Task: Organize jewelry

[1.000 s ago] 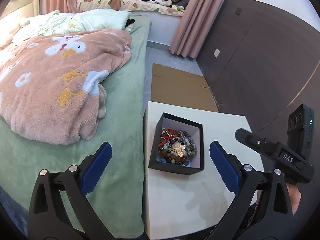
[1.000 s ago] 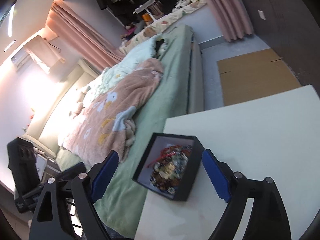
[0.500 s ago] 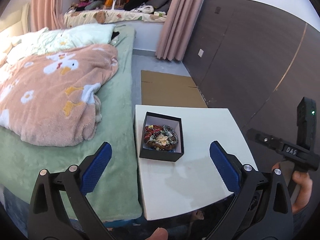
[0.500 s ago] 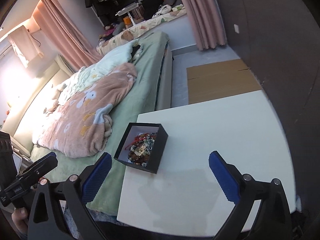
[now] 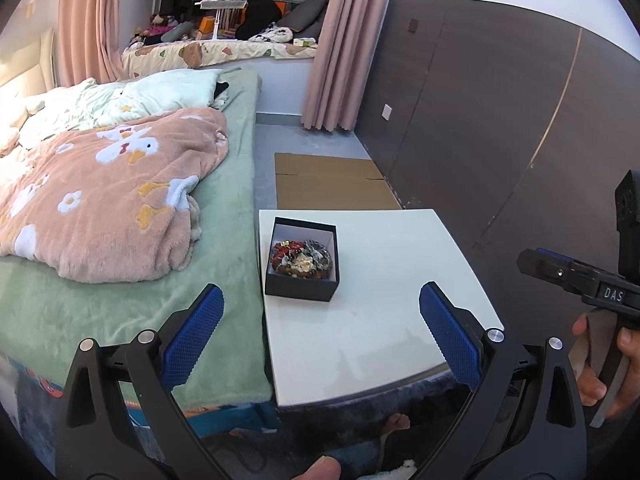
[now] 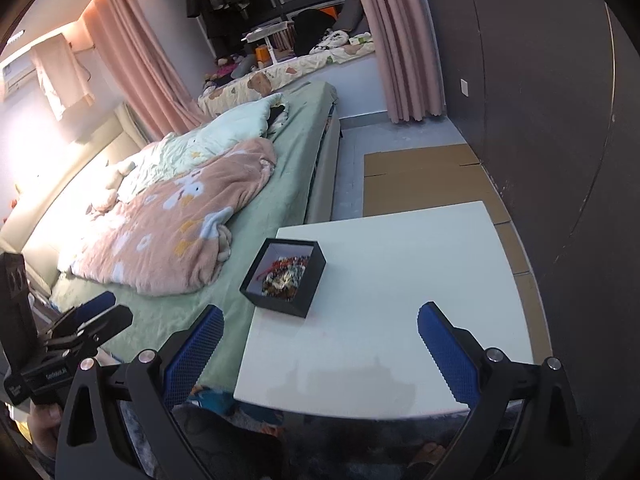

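Observation:
A black open box [image 5: 302,286] holding a heap of mixed jewelry [image 5: 301,259] sits on the white table [image 5: 380,340] near its left edge. It also shows in the right wrist view [image 6: 308,284], with the jewelry [image 6: 285,276] inside. My left gripper [image 5: 320,340] is open and empty, held back from the table's near edge. My right gripper [image 6: 320,352] is open and empty, also back from the near edge. The right gripper's body shows in the left wrist view [image 5: 592,280]; the left gripper's body shows in the right wrist view [image 6: 80,328].
A bed [image 5: 224,280] with a green sheet and a pink fleece blanket [image 5: 100,200] lies directly left of the table. Flat cardboard [image 5: 332,184] lies on the floor behind it. A dark panelled wall [image 5: 500,120] runs along the right.
Both grippers have pulled back and up from the box, which now looks smaller and farther. Both stay open and empty.

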`<action>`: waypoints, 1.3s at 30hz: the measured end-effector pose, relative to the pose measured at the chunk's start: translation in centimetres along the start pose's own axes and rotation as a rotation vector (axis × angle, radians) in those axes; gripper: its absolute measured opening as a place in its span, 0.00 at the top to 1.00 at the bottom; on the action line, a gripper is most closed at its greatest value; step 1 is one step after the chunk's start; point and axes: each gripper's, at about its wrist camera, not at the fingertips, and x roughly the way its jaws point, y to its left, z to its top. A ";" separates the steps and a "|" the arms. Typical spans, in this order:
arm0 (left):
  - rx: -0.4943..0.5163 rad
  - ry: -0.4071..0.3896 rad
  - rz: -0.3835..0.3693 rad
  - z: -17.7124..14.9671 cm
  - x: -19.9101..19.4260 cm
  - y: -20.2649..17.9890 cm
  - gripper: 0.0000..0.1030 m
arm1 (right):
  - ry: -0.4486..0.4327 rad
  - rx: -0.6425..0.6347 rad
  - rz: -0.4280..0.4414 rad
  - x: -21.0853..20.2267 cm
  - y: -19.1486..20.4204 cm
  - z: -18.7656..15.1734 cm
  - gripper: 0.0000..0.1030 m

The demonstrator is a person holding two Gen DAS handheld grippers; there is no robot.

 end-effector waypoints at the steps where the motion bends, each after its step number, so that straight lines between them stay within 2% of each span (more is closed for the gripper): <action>1: 0.008 -0.004 0.009 -0.2 -0.4 -0.3 0.05 | -0.003 -0.001 -0.002 -0.4 0.1 -0.2 0.08; 11: 0.070 -0.068 0.011 -1.2 -3.6 -2.9 0.05 | -0.050 0.018 -0.054 -4.8 -0.4 -3.2 0.08; 18: 0.065 -0.095 0.001 -1.3 -5.0 -3.5 0.05 | -0.083 -0.001 -0.091 -6.6 -0.5 -4.4 0.08; 22: 0.075 -0.099 0.002 -1.3 -5.4 -3.8 0.05 | -0.085 0.009 -0.087 -6.9 -0.7 -4.9 0.07; 25: 0.077 -0.098 0.002 -1.3 -5.4 -3.9 0.05 | -0.069 0.024 -0.045 -6.8 -0.9 -5.2 0.07; 39: 0.065 -0.095 -0.001 -1.6 -5.6 -4.1 0.05 | -0.079 0.024 -0.028 -7.6 -0.1 -5.4 0.08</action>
